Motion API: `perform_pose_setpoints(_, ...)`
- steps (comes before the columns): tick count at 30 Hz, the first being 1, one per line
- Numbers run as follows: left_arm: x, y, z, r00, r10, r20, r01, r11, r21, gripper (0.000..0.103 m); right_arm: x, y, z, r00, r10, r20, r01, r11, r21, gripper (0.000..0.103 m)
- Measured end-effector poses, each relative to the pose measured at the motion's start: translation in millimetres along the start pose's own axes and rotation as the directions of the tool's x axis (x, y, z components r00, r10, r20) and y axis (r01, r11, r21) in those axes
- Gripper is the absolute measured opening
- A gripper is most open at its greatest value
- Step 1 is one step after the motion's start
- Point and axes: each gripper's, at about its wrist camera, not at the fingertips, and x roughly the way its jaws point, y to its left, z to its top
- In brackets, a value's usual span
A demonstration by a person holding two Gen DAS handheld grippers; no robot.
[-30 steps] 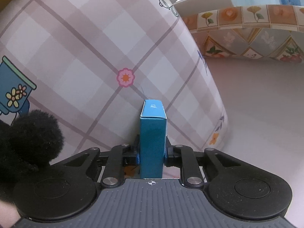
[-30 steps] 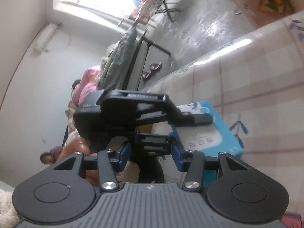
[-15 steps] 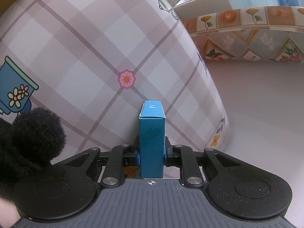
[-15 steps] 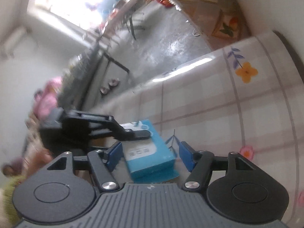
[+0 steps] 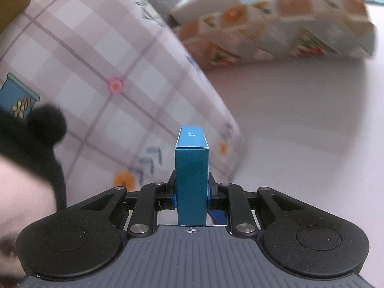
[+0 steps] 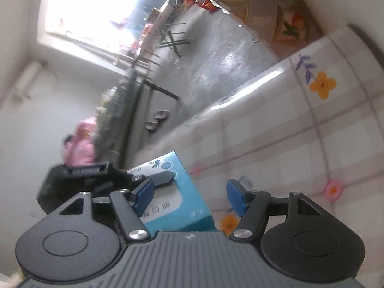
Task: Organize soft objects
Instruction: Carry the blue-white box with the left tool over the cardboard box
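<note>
Your left tongs (image 5: 191, 193) are clenched on the narrow sides of the blue box (image 5: 191, 175), holding it upright above the counter (image 5: 108, 55) near its front edge, where the checked cloth ends. Your right tongs (image 6: 190, 198) are opening, their blue pads clear of the box between them. A black fluffy toy (image 5: 36, 129) sits at the left.

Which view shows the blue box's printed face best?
Right wrist: the blue box shows its broad printed face, held by the left gripper. Left wrist shows only the box's narrow edge between shut jaws.
</note>
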Motion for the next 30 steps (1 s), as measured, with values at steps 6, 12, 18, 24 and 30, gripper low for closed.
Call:
perform_pose_setpoints(6, -49, -5, -36, 0.992, -0.087, -0.095, 0.095, 0.992, 0.077, 0.019, -13, 19, -24, 0.987, 0.143, -0.077, -0.137, 0.987, 0.077, 0.074)
perform_pose_setpoints(12, -122, 23, -84, 0.981, -0.155, -0.119, 0.155, 0.988, -0.009, 0.019, -14, 65, -70, 0.924, 0.321, -0.206, -0.292, 0.943, 0.158, 0.064)
perform_pose_setpoints(18, -228, 58, -125, 0.981, -0.185, -0.055, 0.177, 0.975, -0.132, 0.019, -3, 140, -125, 0.817, 0.469, -0.337, -0.395, 0.879, 0.266, 0.053)
perform_pose_setpoints(24, -333, 81, -153, 0.987, -0.146, 0.068, 0.158, 0.959, -0.235, 0.019, 32, 210, -173, 0.709, 0.576, -0.406, -0.45, 0.814, 0.368, 0.048)
perform_pose_setpoints(30, -379, 118, -135, 0.975, -0.134, 0.179, 0.182, 0.94, -0.289, 0.019, 91, 250, -189, 0.673, 0.57, -0.471, -0.465, 0.821, 0.33, 0.047)
